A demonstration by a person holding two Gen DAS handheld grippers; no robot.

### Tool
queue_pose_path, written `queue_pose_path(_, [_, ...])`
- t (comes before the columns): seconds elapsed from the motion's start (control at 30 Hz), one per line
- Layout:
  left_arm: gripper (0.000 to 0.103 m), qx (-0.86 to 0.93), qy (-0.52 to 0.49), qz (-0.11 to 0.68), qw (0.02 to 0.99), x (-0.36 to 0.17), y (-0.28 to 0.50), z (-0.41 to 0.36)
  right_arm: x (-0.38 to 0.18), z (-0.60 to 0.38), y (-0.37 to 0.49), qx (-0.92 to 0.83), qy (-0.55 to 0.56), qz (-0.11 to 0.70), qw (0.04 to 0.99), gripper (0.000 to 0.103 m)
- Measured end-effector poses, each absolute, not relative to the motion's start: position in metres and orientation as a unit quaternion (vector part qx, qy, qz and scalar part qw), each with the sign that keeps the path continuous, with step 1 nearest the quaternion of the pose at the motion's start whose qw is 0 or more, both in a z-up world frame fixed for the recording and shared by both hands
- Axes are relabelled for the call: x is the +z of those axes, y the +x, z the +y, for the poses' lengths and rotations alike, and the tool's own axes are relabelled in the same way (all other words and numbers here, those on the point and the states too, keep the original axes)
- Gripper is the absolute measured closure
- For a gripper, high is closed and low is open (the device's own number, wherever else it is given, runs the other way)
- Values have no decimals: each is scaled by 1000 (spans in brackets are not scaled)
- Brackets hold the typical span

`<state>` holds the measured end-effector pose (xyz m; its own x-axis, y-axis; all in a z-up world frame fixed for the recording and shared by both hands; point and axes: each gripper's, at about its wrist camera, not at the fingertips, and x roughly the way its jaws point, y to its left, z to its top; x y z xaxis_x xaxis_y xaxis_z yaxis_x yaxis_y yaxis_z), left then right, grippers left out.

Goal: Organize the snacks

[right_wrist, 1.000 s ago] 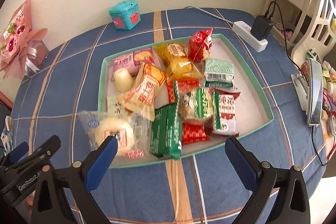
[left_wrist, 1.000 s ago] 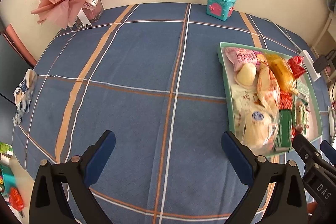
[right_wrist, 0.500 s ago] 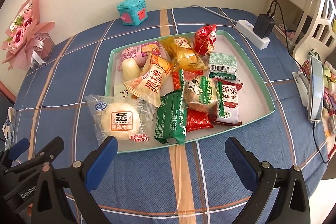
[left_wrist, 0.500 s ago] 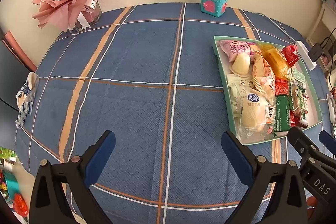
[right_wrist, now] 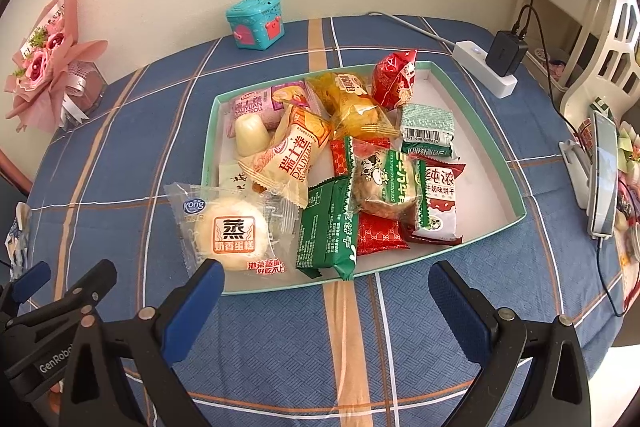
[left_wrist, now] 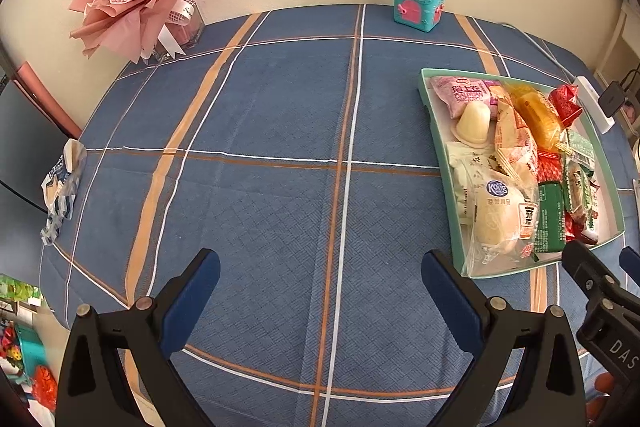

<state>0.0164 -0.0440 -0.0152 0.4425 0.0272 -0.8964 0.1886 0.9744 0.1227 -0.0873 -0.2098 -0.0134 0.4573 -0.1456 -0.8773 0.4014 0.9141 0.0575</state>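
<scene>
Blue pads tip both grippers, and both hold nothing. The left gripper (left_wrist: pixel 320 287) hangs with its jaws spread wide over bare blue plaid tablecloth (left_wrist: pixel 260 155); the right gripper (right_wrist: pixel 326 293) is just as wide, poised at the near edge of the green-rimmed tray (right_wrist: pixel 486 131). Closest in that tray sits a clear-wrapped steamed cake (right_wrist: pixel 234 233) — its wrapper spills over the near-left corner — with a green biscuit pack (right_wrist: pixel 326 227) beside it. Further in lie a cream Swiss-roll packet (right_wrist: pixel 294 155), a yellow cake bag (right_wrist: pixel 354 103) and a red pouch (right_wrist: pixel 394 79). Beyond the tray stands a teal toy chest (right_wrist: pixel 256 23) by the wall — a pink bouquet (right_wrist: pixel 44 63) far left.
</scene>
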Motion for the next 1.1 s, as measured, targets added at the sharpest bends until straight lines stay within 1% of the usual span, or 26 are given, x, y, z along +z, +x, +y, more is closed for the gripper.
queue_pose_path(0.7, [2, -47, 103, 527, 842, -15, 18, -44, -15, -213, -87, -166, 132, 497, 841, 0])
queue_pose_path(1.1, [2, -48, 99, 515, 850, -11, 17, -41, -16, -211, -87, -166, 130, 499, 841, 0])
